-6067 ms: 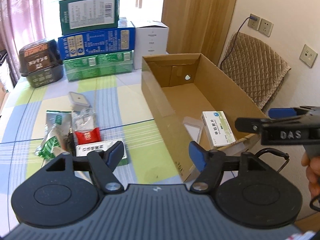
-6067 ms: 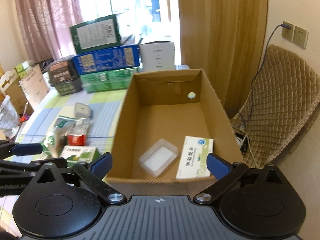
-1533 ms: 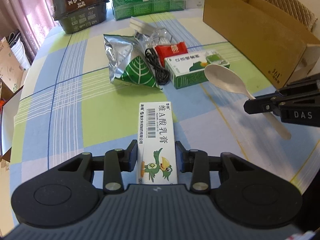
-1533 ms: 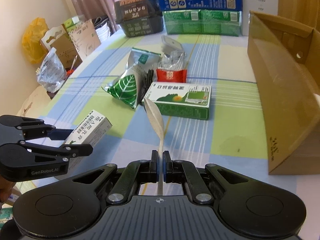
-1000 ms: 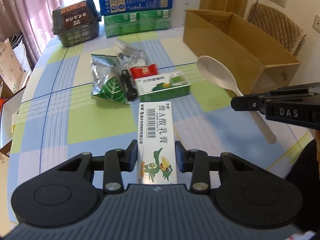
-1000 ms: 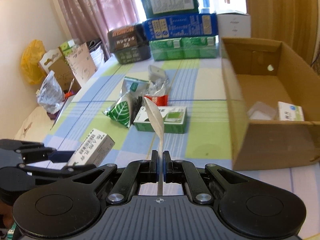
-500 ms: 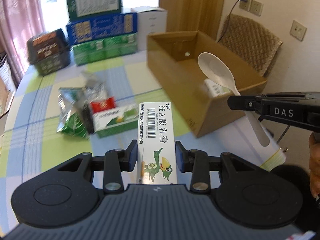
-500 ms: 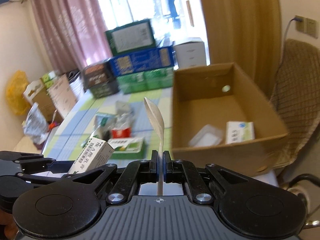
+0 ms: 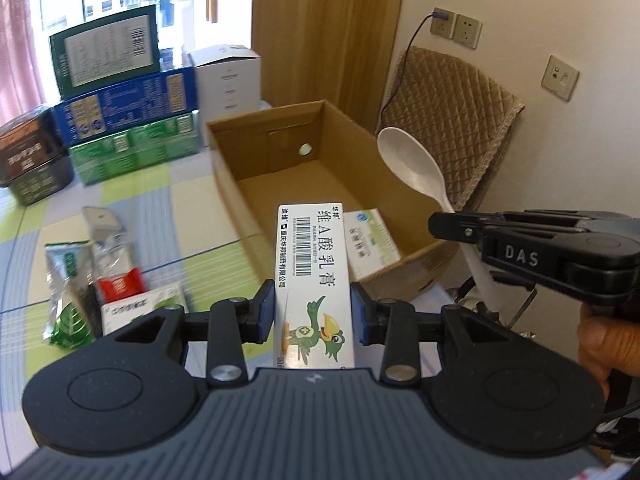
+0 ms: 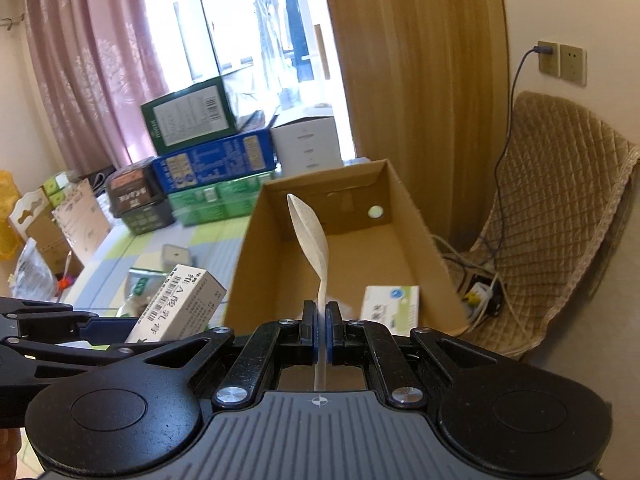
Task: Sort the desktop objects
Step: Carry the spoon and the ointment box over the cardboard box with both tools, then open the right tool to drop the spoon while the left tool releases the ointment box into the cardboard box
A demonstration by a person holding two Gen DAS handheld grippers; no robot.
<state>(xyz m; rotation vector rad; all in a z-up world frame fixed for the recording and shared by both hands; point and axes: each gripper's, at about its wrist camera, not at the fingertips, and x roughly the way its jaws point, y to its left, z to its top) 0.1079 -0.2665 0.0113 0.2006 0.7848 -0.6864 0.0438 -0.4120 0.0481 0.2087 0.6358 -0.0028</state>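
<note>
A tan quilted chair cover (image 10: 560,216) sits below beige wall sockets (image 10: 562,64), beside pink patterned curtains (image 10: 88,72) and wooden panelling (image 9: 328,28).

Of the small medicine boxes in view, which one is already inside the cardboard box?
The white box with the blue-green logo, lying flat on the cardboard box floor. The bird-printed box is in the left jaws; the green-printed one lies on the table.

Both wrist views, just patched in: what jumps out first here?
The left gripper clamps a white medicine box with a green bird on it, and the right gripper pinches a white spoon by its handle. Both are held up in front of the open cardboard box, where another small white carton already lies.
</note>
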